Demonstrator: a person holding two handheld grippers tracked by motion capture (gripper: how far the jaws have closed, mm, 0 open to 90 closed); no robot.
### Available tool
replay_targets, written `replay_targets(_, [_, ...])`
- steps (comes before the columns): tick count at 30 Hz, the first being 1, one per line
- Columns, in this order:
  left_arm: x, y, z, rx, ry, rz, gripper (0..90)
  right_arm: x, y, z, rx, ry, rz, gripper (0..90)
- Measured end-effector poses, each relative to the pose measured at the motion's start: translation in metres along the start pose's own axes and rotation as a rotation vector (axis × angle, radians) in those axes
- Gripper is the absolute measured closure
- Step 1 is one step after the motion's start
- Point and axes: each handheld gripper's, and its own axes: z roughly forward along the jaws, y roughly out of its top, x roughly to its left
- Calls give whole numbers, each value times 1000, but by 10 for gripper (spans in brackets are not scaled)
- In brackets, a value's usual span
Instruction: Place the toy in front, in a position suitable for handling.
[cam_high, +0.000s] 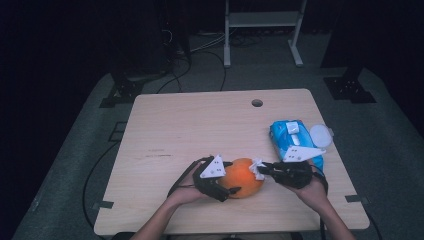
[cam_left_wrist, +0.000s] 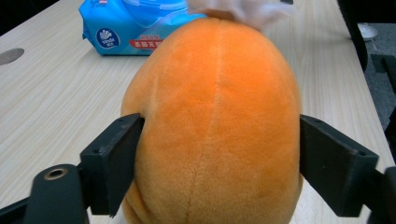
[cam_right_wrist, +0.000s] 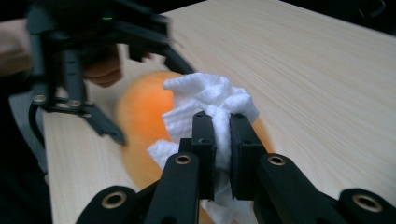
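An orange plush ball (cam_high: 243, 177) rests on the wooden table (cam_high: 200, 125) near its front edge. My left gripper (cam_high: 227, 187) clasps it from the left; in the left gripper view its black jaws press into both sides of the plush ball (cam_left_wrist: 215, 126). My right gripper (cam_high: 264, 170) comes in from the right, shut on a crumpled white tissue (cam_high: 257, 167) that touches the ball's right side. In the right gripper view the tissue (cam_right_wrist: 210, 100) bunches out between the closed jaws against the blurred orange ball (cam_right_wrist: 144, 116), with the left gripper (cam_right_wrist: 84, 70) behind it.
A blue wet-wipe pack (cam_high: 295, 140) lies at the table's right, just beyond my right hand, with a white round lid (cam_high: 320, 135) beside it. A cable hole (cam_high: 257, 103) sits near the far edge. The pack (cam_left_wrist: 126, 23) shows behind the ball in the left gripper view.
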Motion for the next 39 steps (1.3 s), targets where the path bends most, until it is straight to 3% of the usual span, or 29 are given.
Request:
replay_targets(2, [1, -2, -1, -1, 0, -6, 175, 4, 2, 3, 18, -15, -28, 817])
replay_targets(4, [2, -4, -2, -11, -5, -20, 174, -4, -2, 1, 18, -25, 1, 816])
replay_targets(7, [3, -4, -1, -17, -10, -33, 173, -24, -17, -1, 69, -89, 52, 816])
replay_targets(9, [1, 0, 1, -10, -8, -33, 166, -30, -23, -4, 72, -79, 101, 817])
replay_targets(12, [-3, 6, 4, 11, 8, -26, 141, -19, -12, -2, 51, -51, 78, 817])
replay_targets(14, [-6, 8, 6, 33, 20, 0, 126, -7, -2, 2, 42, -34, 29, 817])
replay_targets(17, [-6, 7, 5, 21, 17, -11, 127, 3, 7, 5, 18, -7, -1, 816])
replay_targets(21, [3, 6, 0, -11, -16, -51, 117, -4, -1, 3, 31, -20, 6, 817])
replay_targets(24, [14, 2, -7, -49, -49, -123, 96, -16, -9, -3, 29, -19, 55, 817])
replay_targets(27, [17, -1, -3, -36, -80, -147, 134, -20, -9, -5, 22, -13, 75, 817])
replay_targets(30, [9, 4, 2, -10, -67, -107, 164, -12, -2, -3, 30, -25, 39, 818])
replay_targets(32, [5, 7, 3, 4, -51, -85, 181, 2, 7, 1, 23, -29, -17, 817])
replay_targets(34, [3, 7, 3, 7, -39, -69, 197, 15, 14, 4, 10, 7, -52, 817])
replay_targets(36, [3, 7, 3, 5, -36, -83, 199, 28, 20, 9, 11, 36, -87, 816])
replay_targets(39, [5, 4, 1, 5, -34, -94, 212, 35, 21, 15, 42, 12, -141, 816])
